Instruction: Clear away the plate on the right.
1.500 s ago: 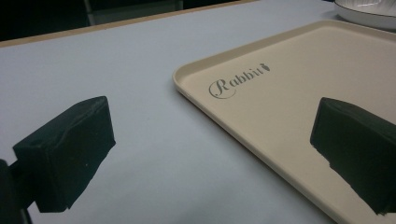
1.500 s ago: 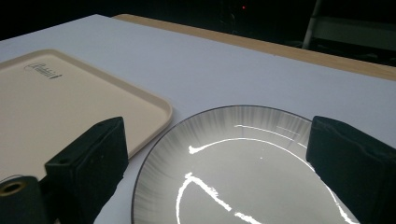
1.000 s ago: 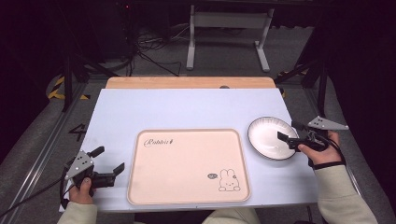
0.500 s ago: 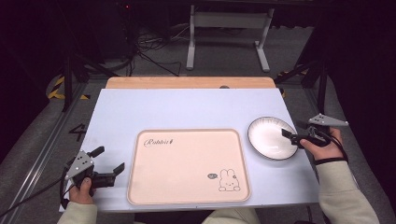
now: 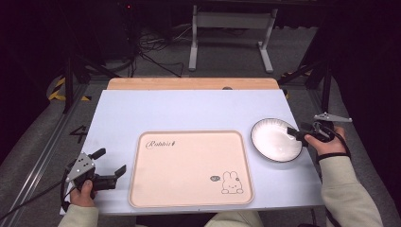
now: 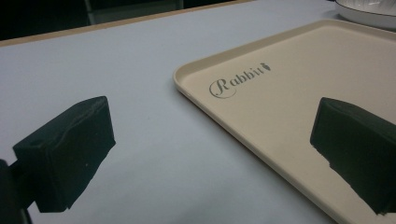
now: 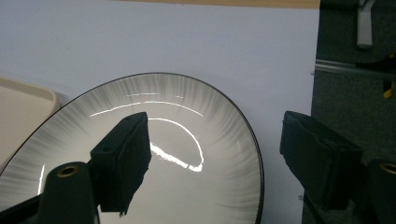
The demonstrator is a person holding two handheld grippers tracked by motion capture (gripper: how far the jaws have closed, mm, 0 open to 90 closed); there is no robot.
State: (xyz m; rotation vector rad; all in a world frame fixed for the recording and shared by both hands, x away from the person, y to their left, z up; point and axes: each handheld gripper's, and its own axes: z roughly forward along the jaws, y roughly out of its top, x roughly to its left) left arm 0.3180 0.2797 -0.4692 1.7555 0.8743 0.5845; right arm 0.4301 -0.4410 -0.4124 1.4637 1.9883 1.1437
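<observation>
The right tongs (image 5: 294,133) reach over the right rim of the plate (image 5: 274,140), which sits on the counter (image 5: 189,109) just right of the tray (image 5: 189,168). In the right gripper view one jaw hangs above the plate's inside and the other outside the rim. They have just been closing but remain apart, not pressing the rim. The left tongs (image 5: 109,164) rest wide open, empty, beside the tray's left edge.

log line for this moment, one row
right hand-held gripper: straddling plate rim, jaws just closing, no grip yet | left hand-held gripper: open, beside tray | plate: on table
</observation>
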